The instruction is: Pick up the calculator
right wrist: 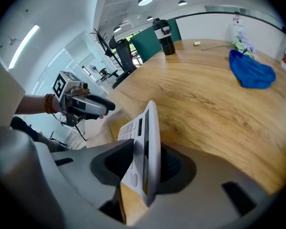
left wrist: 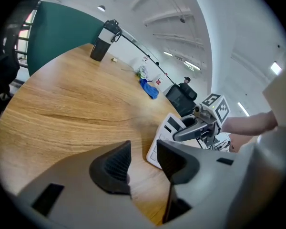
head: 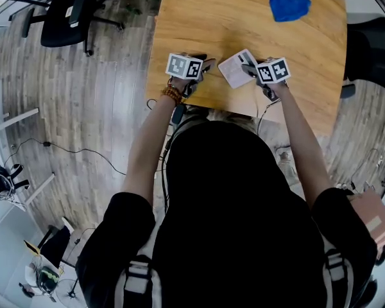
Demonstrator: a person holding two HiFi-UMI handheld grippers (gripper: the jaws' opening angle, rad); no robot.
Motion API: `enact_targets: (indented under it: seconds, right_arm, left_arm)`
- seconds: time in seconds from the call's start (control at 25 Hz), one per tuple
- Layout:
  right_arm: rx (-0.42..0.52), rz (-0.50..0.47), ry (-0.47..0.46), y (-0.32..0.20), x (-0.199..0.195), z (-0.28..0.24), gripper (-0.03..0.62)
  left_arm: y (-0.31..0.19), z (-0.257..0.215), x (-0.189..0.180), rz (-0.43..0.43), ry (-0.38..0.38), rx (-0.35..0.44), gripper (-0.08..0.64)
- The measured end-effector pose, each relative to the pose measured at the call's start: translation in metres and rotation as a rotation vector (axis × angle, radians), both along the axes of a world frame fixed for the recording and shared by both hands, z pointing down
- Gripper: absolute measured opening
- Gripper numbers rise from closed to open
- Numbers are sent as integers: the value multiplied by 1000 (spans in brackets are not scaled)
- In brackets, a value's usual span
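A white calculator [head: 234, 69] is near the front edge of the wooden table [head: 244, 24]. My right gripper [head: 251, 69] is shut on its right end. In the right gripper view the calculator [right wrist: 150, 128] stands on edge between the pads, keys facing left, raised off the wood. My left gripper [head: 204, 65] hovers just left of the calculator, apart from it. In the left gripper view its jaws [left wrist: 143, 151] stand open with nothing between them, and the calculator [left wrist: 164, 128] and the right gripper [left wrist: 190, 130] lie just beyond.
A blue cloth [head: 287, 2] lies at the table's far right. A black bottle [right wrist: 163, 36] stands at the far end. A black office chair [head: 67, 15] is on the wood floor left of the table. The table's front edge runs right under both grippers.
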State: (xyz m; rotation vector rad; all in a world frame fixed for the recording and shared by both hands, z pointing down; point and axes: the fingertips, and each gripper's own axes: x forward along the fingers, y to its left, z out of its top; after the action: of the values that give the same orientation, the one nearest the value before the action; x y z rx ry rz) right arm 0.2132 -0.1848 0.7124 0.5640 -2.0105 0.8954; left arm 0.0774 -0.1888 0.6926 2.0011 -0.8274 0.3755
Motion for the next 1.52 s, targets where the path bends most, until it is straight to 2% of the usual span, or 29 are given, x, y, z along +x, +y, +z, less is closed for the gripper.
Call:
enact_targets:
  seconds: [0.08,0.24,0.52,0.64,0.72,0.84,0.92,1.24,1.52]
  right_arm:
    - [7,-11,7,2,-1,-2,141]
    - [11,-15,12,4,-5,-7,135]
    - [38,-37,10,-1,-9,-14,129]
    - [39,-38,10,-2,-10,-14,129]
    - [42,-41,7,0,-10,-15,129]
    - [42,-43,4,1,-10,-15,129]
    - [43,-41,-2,1,-11,-18,129]
    - [89,-23,-46,-6,-22,-42,129]
    - [193,33,-99,-24,-22,-79,129]
  left_arm:
    - [-1,-3,2,13,-19,24,173]
    - [1,-7,2,96,-110,86,175]
    - [-17,-28,-10,50,-114,155,175]
    - [-19,-35,-12,60,-137,189,175]
    - [-17,-38,-12,106,-166,220,175]
    - [-11,-36,-11,260,-246,259,180]
    - [-12,-39,-14,313,-275,281,187]
    - [-31,-79,-19,273,-265,370,187]
    - [-50,-124,-2,255,-272,474,186]
